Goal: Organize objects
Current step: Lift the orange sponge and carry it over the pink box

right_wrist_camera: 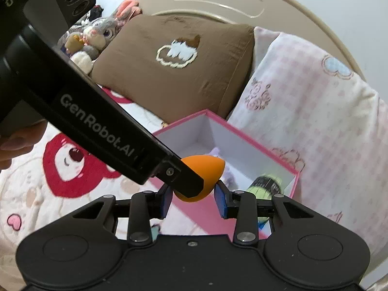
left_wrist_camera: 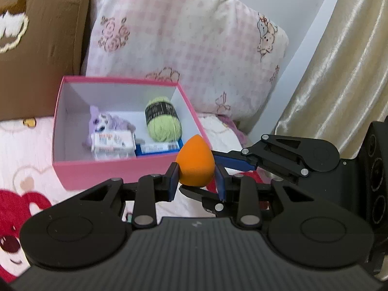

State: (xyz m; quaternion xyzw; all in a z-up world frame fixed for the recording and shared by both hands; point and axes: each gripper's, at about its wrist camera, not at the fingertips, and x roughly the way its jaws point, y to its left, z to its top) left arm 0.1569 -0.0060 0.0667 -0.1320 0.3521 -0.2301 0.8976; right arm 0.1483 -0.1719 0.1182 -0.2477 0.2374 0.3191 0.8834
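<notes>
Left tongs [left_wrist_camera: 196, 178] pinch orange sponge [left_wrist_camera: 195, 161]; right tongs [right_wrist_camera: 194, 200] apart beside it

Left gripper [left_wrist_camera: 196, 178] clamps orange sponge [left_wrist_camera: 195, 161] by pink box [left_wrist_camera: 72, 169]; right gripper [right_wrist_camera: 194, 200] pads flank sponge, contact unclear.

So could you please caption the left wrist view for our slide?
Left tool grips orange sponge before the pink box.

One orange sponge [left_wrist_camera: 195, 161], one pink box [left_wrist_camera: 101, 172], one yarn ball [left_wrist_camera: 163, 118], two pillows [left_wrist_camera: 186, 38].
</notes>
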